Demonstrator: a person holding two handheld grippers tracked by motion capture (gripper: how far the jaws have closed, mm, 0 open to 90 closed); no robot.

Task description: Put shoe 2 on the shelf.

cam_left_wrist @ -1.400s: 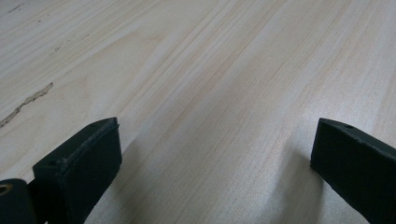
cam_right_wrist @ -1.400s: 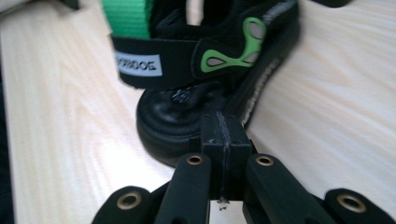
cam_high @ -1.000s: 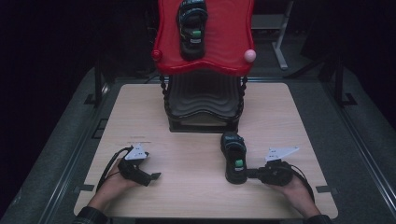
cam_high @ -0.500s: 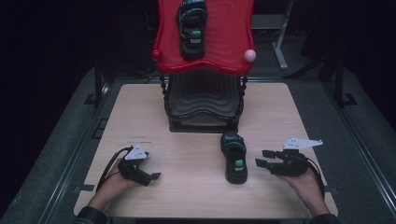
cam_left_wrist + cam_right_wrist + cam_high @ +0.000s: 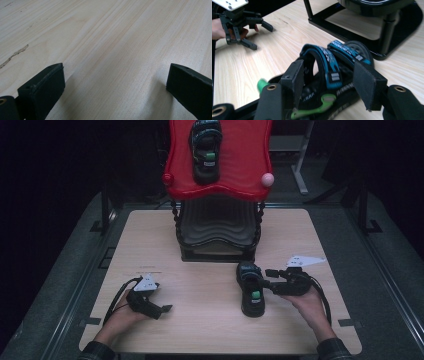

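One sandal (image 5: pixel 206 150) sits atop the red rack (image 5: pixel 240 175); your half-open right gripper (image 5: pixel 270 278) flanks the 2nd sandal (image 5: pixel 251 292) in front of rack, unlifted; left gripper (image 5: pixel 165 308) wide, idle.

a dark lab-like recording space: a lone wooden counter (image 5: pixel 210 320) on grey matting, black surroundings, metal stand legs (image 5: pixel 300 167) behind.

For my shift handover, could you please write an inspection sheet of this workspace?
Surface: wooden table, faint marks.
Job's things: black sandal with blue straps and green tab lies on the table; second sandal on the red top of the rack.
Clutter: nothing seen.
Grippers: right hand-held gripper open beside the sandal on the table, jaws just opened, sandal between them; left hand-held gripper open, empty.
Cables: one trails from the left, one from the right.
Surroundings: dark, metal frames.
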